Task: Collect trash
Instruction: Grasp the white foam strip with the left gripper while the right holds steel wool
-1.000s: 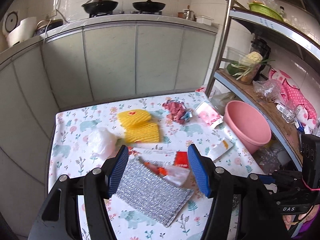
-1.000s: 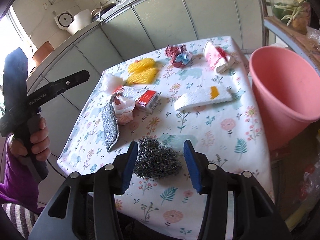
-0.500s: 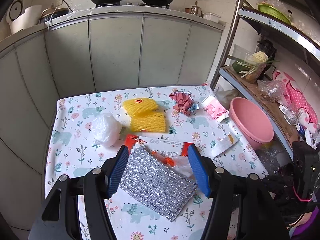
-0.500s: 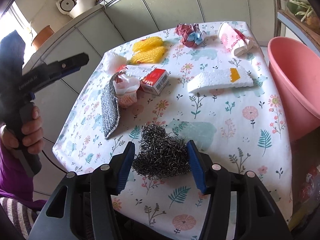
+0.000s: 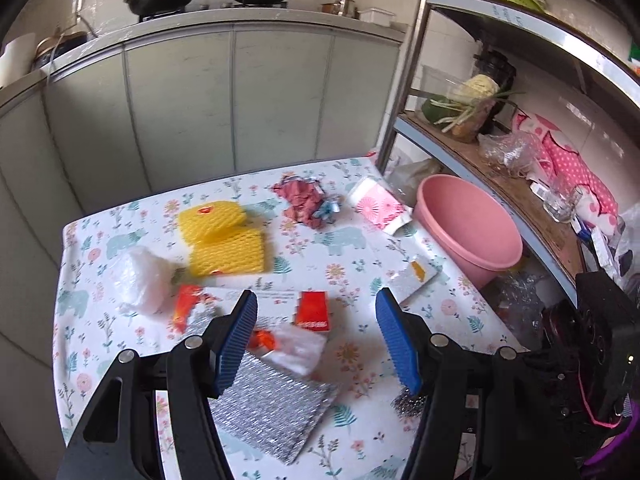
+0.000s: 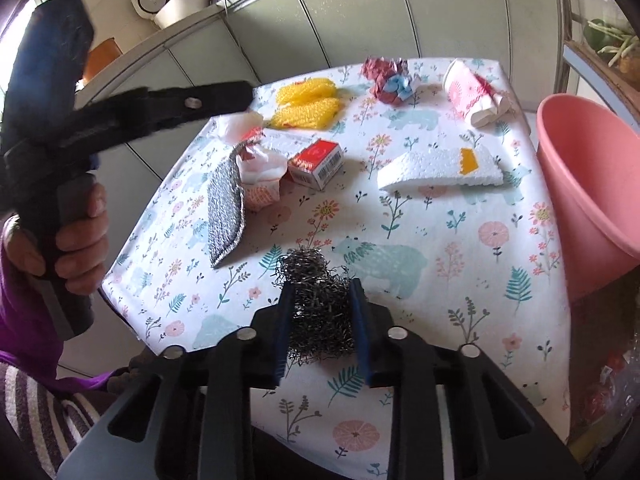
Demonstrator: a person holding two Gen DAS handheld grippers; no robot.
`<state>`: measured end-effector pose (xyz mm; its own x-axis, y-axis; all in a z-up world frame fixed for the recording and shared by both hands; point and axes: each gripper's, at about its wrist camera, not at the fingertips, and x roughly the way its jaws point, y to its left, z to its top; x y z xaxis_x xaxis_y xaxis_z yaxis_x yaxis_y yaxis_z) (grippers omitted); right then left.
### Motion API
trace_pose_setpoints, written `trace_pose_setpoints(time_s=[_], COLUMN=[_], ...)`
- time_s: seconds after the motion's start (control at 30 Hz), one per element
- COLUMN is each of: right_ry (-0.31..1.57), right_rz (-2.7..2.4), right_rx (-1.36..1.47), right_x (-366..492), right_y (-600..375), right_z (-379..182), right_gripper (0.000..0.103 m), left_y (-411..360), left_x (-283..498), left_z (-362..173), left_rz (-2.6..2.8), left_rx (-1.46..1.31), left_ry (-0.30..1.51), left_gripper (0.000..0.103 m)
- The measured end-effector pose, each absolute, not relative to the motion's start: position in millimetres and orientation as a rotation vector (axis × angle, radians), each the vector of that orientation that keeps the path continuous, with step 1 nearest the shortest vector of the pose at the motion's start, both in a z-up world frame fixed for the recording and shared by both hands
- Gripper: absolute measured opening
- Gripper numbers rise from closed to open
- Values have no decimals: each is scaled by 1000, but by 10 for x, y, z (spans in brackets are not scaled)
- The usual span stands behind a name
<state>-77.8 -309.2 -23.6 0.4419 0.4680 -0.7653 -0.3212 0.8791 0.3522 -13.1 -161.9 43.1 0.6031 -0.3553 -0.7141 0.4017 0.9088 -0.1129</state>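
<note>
**Trash run: first item in hand, nearly everything left**

My right gripper (image 6: 320,312) is closing on the tangled grey steel-wool scourer (image 6: 316,304); blue pads are on both its sides, and it sits on the floral-cloth counter (image 6: 460,320) at the near edge. My left gripper (image 5: 316,340) stands wide, nothing between the pads, hovering over the flat silver mesh scouring pad (image 5: 272,404).

Ahead of the grippers, uncollected:
- red-and-white small carton (image 6: 316,164)
- white foam slab with orange sticker (image 6: 440,164)
- yellow foam fruit nets (image 6: 308,100)
- crumpled red-and-blue wrapper (image 6: 386,76)
- crushed red-and-white paper cup (image 6: 472,92)
- white plastic bag ball (image 5: 140,276)

The round pink plastic basin (image 6: 592,184), right of my right gripper, looks like the bin. The inside that shows is empty, so I'd say barely started.
</note>
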Motion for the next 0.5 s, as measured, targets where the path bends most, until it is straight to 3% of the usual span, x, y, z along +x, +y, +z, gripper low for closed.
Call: trace_pose_setpoints(time_s=[0.5], right_ry=[962], right_rz=[424], right_rx=[247], right_x=[-879], right_y=[-3509], right_z=[-102], right_gripper=[23], left_y=[-2641], left_x=[190], left_z=[-12], left_rz=[-625], left_rx=[261], left_ry=[898], left_gripper=[59])
